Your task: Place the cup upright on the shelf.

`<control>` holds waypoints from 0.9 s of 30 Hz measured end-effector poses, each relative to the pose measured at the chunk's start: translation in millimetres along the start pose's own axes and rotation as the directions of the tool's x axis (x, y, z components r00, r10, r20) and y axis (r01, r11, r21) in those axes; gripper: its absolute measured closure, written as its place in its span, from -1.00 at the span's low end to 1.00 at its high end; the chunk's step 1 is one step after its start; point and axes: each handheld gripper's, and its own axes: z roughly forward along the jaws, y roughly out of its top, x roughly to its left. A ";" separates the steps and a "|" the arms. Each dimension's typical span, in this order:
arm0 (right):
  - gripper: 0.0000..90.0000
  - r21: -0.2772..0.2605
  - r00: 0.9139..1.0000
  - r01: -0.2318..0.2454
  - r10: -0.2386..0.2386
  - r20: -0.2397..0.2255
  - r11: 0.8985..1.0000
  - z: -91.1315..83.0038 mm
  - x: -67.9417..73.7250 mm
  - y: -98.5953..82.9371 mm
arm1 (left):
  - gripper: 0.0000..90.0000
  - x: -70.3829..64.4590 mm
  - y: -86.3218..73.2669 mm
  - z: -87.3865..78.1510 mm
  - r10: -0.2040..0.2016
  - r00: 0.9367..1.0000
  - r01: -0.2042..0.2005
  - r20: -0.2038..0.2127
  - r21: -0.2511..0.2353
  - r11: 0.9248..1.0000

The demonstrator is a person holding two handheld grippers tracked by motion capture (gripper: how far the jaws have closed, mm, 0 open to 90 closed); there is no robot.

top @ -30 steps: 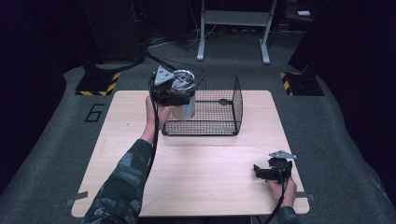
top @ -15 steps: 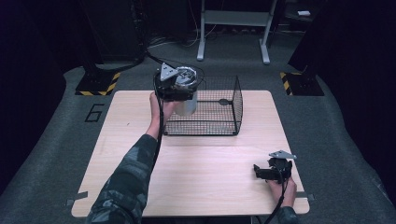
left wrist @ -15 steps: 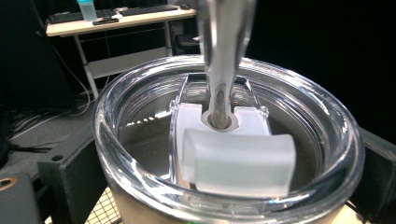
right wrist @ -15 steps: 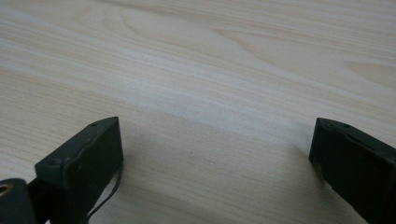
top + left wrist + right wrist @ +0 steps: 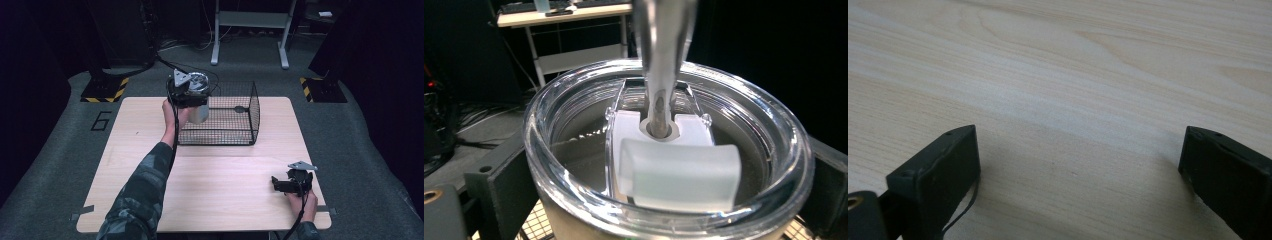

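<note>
At the far left of the high view we see a painted number 6 (image 5: 102, 120) on the grey floor beside the table (image 5: 125, 190), and a yellow-and-black striped base (image 5: 106, 91) just beyond the table's far left corner.

Moving right, a camouflage sleeve (image 5: 145, 190) reaches forward from the bottom edge, and the left gripper (image 5: 186, 92) is held up at the near left corner of a black wire basket (image 5: 235, 131) that stands on the far half of the table. Its jaws are clamped on a tumbler (image 5: 198, 113), one on each side of the body just below the rim. In the left gripper view we look down on the tumbler's clear lid (image 5: 574, 165); a frosted slider tab (image 5: 679, 172) sits across it, and a metal straw (image 5: 663, 65) rises through the hole behind the tab. Basket mesh shows under the tumbler there. We cannot tell whether the tumbler's base touches the basket floor or hangs above it.

Farther right, the right gripper (image 5: 283, 185) rests low near the table's front right corner, held by a hand (image 5: 303, 203). In the right gripper view its jaws stand wide apart over bare wood, with nothing between them.
</note>
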 end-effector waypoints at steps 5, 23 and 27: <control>-0.94 -0.002 1.000 0.000 0.000 0.002 1.000 0.1 0.1 -0.1 | -0.92 0.7 -5.8 6.1 -0.015 1.000 0.015 -0.008 0.005 1.000; -0.94 -0.003 1.000 0.000 0.000 0.002 1.000 0.1 0.2 -0.1 | -0.92 -3.6 -28.5 23.6 -0.037 0.999 0.038 -0.031 0.045 0.998; -0.94 -0.003 1.000 0.004 -0.004 0.002 1.000 0.1 -0.1 -0.2 | -0.92 -3.3 -36.9 28.7 -0.043 0.998 0.047 -0.051 0.072 0.996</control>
